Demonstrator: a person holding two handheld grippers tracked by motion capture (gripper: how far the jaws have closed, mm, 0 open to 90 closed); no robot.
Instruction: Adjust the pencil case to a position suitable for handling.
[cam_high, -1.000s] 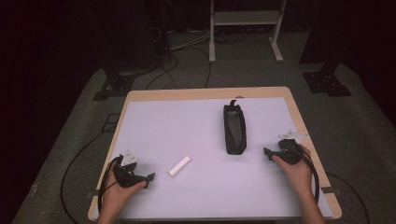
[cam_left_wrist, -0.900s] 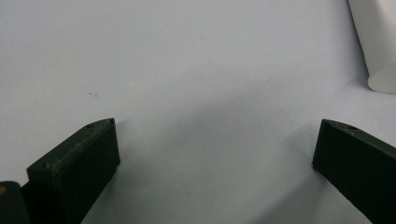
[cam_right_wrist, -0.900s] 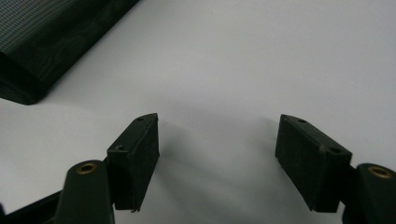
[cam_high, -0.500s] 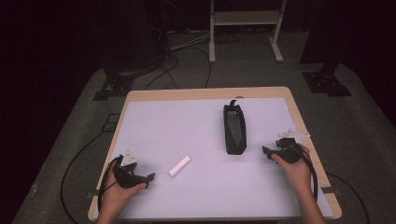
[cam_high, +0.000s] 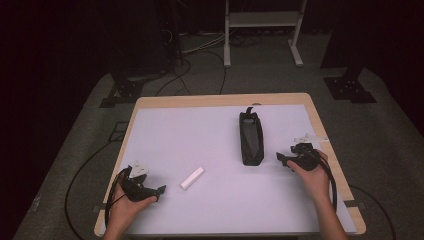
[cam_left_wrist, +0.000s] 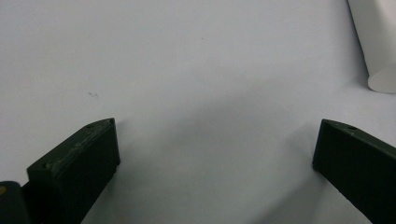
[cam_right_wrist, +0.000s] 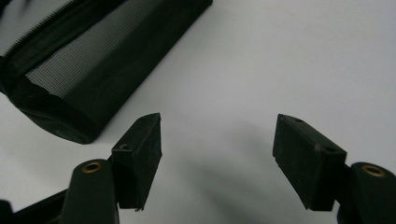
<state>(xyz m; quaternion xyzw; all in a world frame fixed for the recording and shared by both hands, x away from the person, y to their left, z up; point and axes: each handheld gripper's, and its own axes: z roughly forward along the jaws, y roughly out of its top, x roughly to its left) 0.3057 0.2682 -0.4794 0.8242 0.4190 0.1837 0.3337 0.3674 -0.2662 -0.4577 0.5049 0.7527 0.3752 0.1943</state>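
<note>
Both grippers black w/ blocky ribbed jaws, brass screws, black trailing cables; forearms bare.

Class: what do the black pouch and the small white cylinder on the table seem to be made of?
Black pouch: seemingly soft fabric with a see-through mesh panel and a zip edge, matt. White cylinder: smooth, matt, possibly plastic or rolled paper; the look leaves it open.

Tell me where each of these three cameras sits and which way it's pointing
High view: above the person's side, looking forward and down on the table; both forearms, left gripper, right gripper.
Left gripper view: on the left gripper, facing the white sheet; open jaws, white tube at the upper right.
Right gripper view: on the right gripper; open jaws, black mesh pouch ahead.
Shared: high and left views both show the tube; high and right, the pouch.
</note>
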